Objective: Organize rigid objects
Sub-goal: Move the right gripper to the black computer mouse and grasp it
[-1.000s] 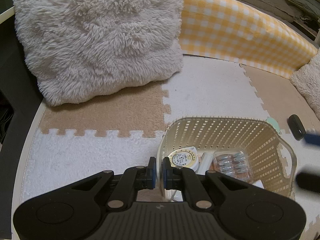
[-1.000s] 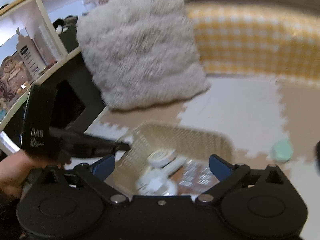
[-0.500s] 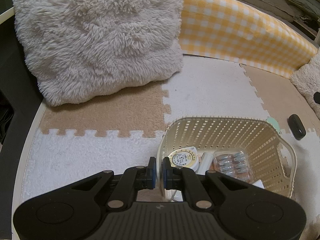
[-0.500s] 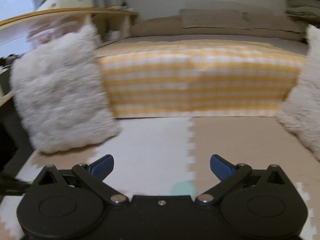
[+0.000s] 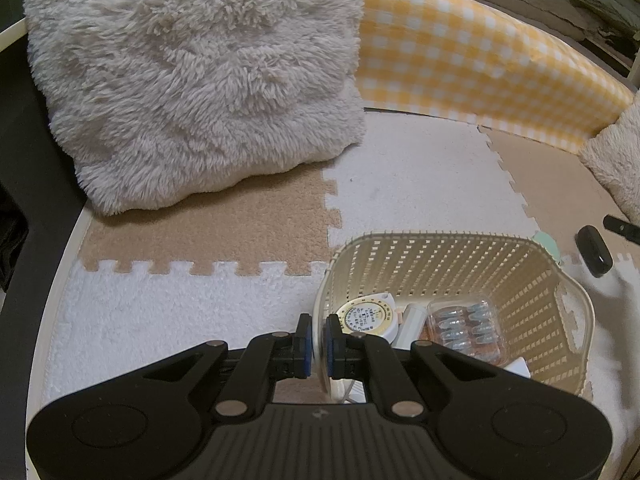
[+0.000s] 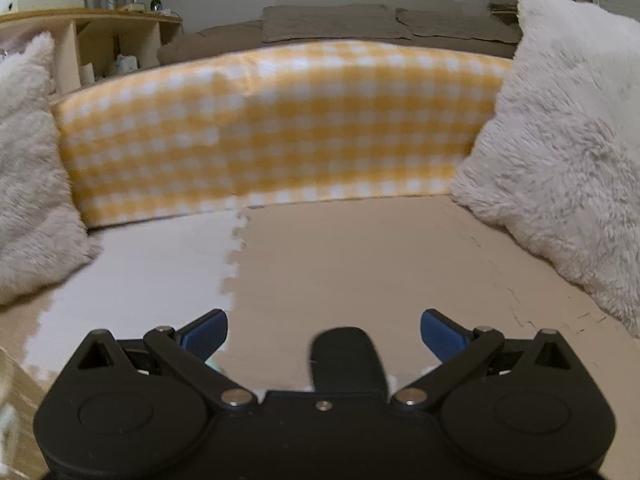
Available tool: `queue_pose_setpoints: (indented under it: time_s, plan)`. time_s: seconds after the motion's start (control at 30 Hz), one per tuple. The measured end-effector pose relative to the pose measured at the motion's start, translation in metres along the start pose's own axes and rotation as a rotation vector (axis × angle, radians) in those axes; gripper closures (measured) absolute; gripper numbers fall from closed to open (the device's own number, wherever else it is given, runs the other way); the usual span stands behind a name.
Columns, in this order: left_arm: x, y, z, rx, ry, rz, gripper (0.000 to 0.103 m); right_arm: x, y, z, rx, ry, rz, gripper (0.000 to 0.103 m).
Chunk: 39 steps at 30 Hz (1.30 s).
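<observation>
Black case (image 6: 347,360) lies on the tan mat between my right gripper's (image 6: 323,330) spread jaws, long axis pointing away; my left gripper (image 5: 315,342) clamps the basket (image 5: 576,280) rim.

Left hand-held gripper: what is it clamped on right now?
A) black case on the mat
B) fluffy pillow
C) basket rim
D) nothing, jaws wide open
C: the left hand-held gripper has its blue pads pinched on the near rim of the basket, one pad each side of the wall.
</observation>
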<state>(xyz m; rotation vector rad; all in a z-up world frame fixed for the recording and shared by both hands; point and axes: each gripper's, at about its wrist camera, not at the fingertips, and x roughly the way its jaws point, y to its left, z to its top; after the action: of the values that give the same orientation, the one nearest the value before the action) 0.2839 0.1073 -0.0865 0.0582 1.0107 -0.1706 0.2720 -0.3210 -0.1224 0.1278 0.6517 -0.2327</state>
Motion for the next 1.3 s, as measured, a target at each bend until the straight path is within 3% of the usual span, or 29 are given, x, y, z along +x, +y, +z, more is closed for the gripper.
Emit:
queue_pose_setpoints:
  time_s: [0.2, 0.53, 0.7, 0.87, 0.97, 1.03, 1.2, 1.3]
  plan:
    - [0.0, 0.0, 0.0, 0.001, 0.0, 0.0, 0.095, 0.015, -0.01, -0.013, 0.052, 0.052, 0.053, 0.0]
    - [0.0, 0.0, 0.0, 0.004, 0.0, 0.001, 0.095, 0.02, 0.017, -0.013, 0.028, 0.126, 0.208, 0.004]
    - [0.0, 0.0, 0.0, 0.005, 0.0, 0.001, 0.095, 0.023, 0.02, -0.01, -0.032, 0.091, 0.073, 0.007]
    - [0.0, 0.0, 0.001, 0.014, -0.002, 0.005, 0.095, 0.041, -0.002, -0.013, -0.023, 0.13, 0.043, 0.007]
    - [0.0, 0.0, 0.0, 0.018, -0.004, 0.006, 0.095, 0.051, -0.009, -0.012, -0.032, 0.136, 0.054, 0.017]
    - [0.0, 0.0, 0.0, 0.017, -0.005, 0.007, 0.095, 0.053, -0.009, -0.011, -0.049, 0.141, 0.063, 0.032]
    - [0.0, 0.0, 0.0, 0.02, -0.004, 0.006, 0.095, 0.052, -0.007, -0.012, -0.115, 0.16, 0.071, 0.048]
    - [0.0, -0.001, 0.0, 0.025, -0.004, 0.008, 0.095, 0.049, -0.011, -0.014, -0.112, 0.17, 0.086, 0.049]
